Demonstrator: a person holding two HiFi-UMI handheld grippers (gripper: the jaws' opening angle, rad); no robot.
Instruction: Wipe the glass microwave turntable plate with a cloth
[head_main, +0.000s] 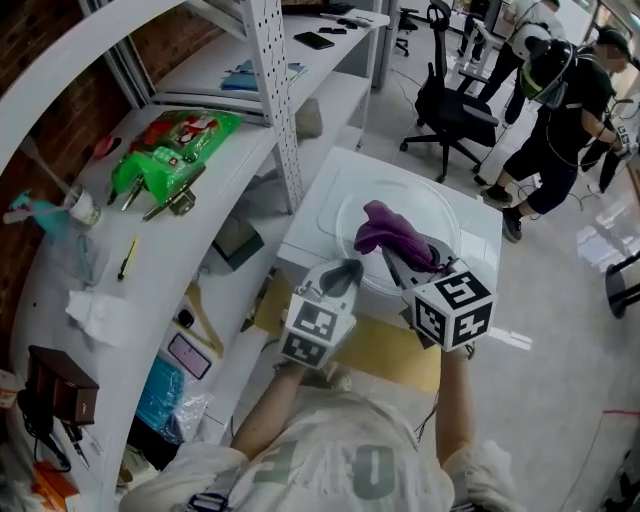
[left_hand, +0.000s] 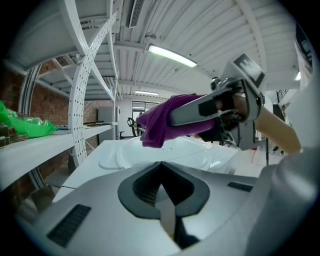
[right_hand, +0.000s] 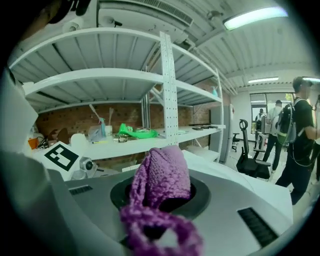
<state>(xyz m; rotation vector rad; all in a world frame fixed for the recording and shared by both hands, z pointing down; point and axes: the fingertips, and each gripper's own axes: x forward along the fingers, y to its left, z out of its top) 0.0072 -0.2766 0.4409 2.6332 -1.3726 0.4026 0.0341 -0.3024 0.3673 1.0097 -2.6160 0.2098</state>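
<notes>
Operator clothing and hand-held gripper housings
The T-shirt (head_main: 335, 468) is pale grey-green with short sleeves and faded block lettering. Ahead of the T-shirt, the left gripper (head_main: 345, 272) and right gripper (head_main: 393, 258) have smooth grey shells, dark ribbed finger recesses, and white-faced cubes bearing black square markers.

White shelves (head_main: 262, 140) stood along a brick wall (head_main: 40, 40); a black chair (head_main: 452, 105) sat on the pale floor (head_main: 560, 330), and strip lights (left_hand: 172, 56) lit the ribbed ceiling (left_hand: 240, 35)
</notes>
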